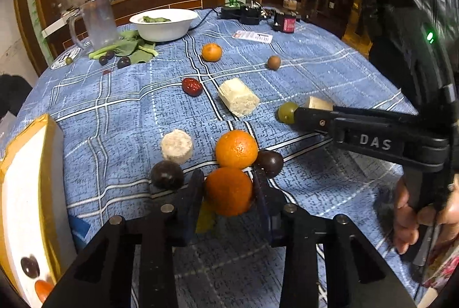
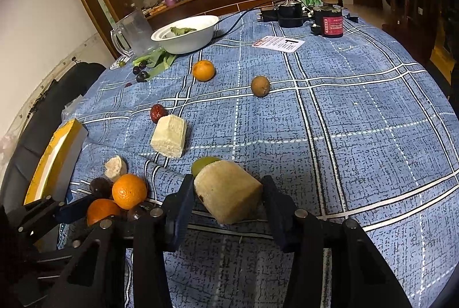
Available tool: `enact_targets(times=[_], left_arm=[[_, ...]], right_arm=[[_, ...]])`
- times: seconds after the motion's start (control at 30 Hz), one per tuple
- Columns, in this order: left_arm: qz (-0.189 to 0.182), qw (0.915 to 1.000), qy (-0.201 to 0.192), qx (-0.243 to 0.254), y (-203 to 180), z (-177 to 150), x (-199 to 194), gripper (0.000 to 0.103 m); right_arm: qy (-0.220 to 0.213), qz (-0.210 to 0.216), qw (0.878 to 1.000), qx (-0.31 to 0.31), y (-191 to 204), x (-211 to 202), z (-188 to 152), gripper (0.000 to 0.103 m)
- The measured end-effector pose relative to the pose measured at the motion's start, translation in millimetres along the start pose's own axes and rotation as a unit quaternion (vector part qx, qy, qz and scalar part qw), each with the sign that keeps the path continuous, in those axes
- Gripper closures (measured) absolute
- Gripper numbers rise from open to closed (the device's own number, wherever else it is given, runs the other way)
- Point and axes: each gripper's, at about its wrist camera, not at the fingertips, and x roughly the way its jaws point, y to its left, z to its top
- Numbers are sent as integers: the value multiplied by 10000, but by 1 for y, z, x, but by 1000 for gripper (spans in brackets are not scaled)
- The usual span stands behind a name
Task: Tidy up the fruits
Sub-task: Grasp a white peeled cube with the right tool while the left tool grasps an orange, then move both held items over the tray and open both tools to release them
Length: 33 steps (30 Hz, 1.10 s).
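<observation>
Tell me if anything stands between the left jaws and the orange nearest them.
Nothing visible does. The orange already sits between the left gripper jaws. A second orange sits just beyond it, with a dark round fruit at the left jaw's outer side and another past the right jaw.

Open cloth (image 2: 358,121) across the right half of my right view, free to pass. Lower left is crowded: orange (image 1: 236,148), two plums (image 1: 167,174) and a cane chunk (image 1: 177,146) packed together. Tray (image 1: 31,178) walls the left edge.
</observation>
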Motion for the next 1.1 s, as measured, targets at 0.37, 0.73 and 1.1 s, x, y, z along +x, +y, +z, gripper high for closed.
enact_targets(times=[0.37,0.73,1.1], left_arm=[[179,9940,-602,-892,53,-20,-86,69],[1552,9594,-684,-2255,177,-78,-139,69],[1677,9414,-418,-2897,229,-110,-129,69]], right_arm=[[-229,138,9996,-104,29,-37,-3,53],[-60,1307,9849,-1132,170,-60,-22,53],[726,1747,9526,-2382,301,-10,-81,52]])
